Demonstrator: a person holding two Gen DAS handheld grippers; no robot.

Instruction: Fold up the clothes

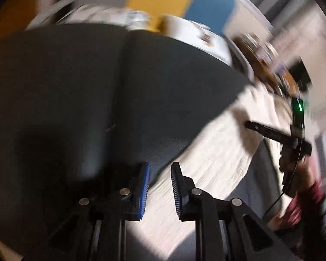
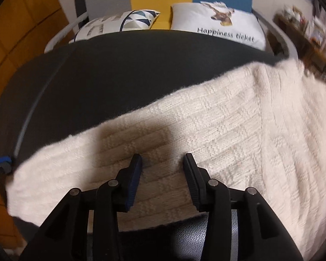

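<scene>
Cream chunky-knit sweater (image 2: pixel 206 119) lay spread along the near edge of the dark grey mattress (image 2: pixel 119 69). Soft, light and floppy, it looked best pinched at a hem. Left gripper (image 1: pixel 160 187) and right gripper (image 2: pixel 163 171) stood open, holding nothing.

The dark bed surface (image 2: pixel 110 69) lies bare between the cream knitted garment (image 2: pixel 217 126) and the two pillows (image 2: pixel 217 24), leaving open room there for a hand to pass. The pillows close off the far edge against the headboard. At the far right, cluttered wooden furniture (image 2: pixel 310 43) stands close beside the bed. Nothing lies on the garment beneath the right tongs (image 2: pixel 163 163).
</scene>
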